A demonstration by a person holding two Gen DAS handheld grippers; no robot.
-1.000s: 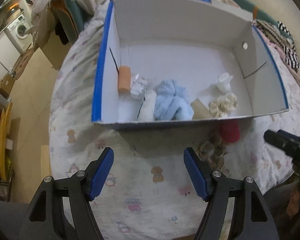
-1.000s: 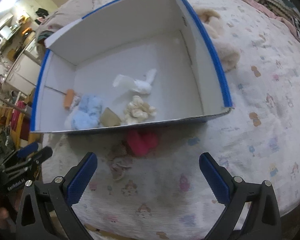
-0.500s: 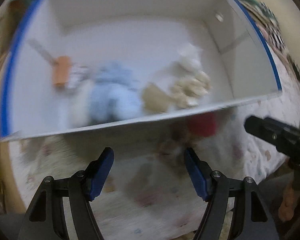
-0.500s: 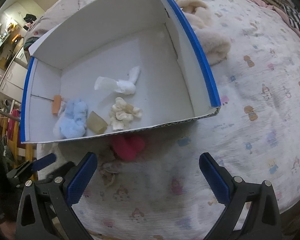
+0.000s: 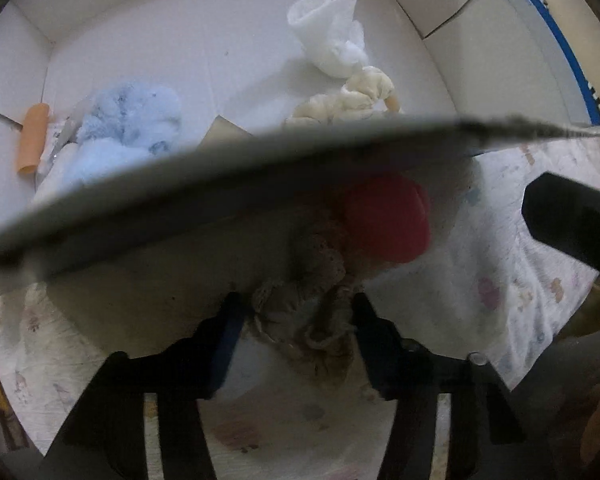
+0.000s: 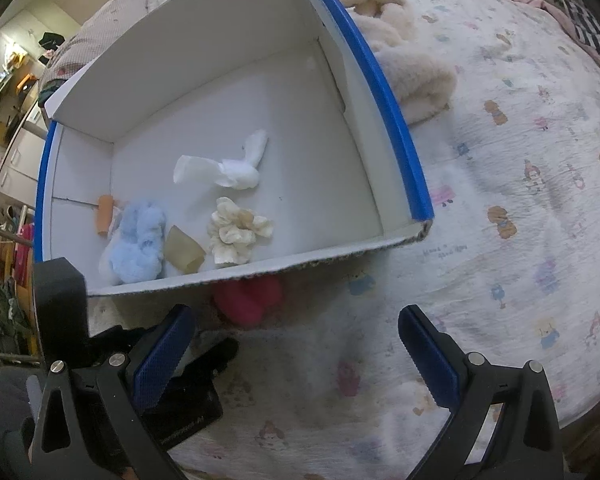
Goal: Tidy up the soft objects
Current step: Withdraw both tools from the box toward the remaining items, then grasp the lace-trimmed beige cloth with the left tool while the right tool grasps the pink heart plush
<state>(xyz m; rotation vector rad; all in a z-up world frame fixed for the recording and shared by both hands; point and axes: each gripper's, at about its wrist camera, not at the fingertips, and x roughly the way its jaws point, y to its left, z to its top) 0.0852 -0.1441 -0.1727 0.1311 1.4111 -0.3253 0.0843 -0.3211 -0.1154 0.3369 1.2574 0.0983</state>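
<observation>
Brownish scrunchie (image 5: 308, 320) on bed at box's (image 6: 380, 76) 6 o'clock, bracketed by spread left gripper (image 5: 296, 312). Right gripper (image 6: 296, 352) spread, idle. Grasp step; next: pinch, lift into box.

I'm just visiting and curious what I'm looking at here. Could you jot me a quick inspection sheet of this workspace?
Surface: bed sheet with cartoon print.
Job's things: white box holds blue plush, cream scrunchie, white cloth, orange roll, tan piece. Red plush and brownish scrunchie lie outside its near wall.
Clutter: cream fleece beside the box.
Grippers: left gripper straddles the brownish scrunchie, grip unclear; right gripper open, empty.
Cables: nothing seen.
Surroundings: shelves and household items at far left.
</observation>
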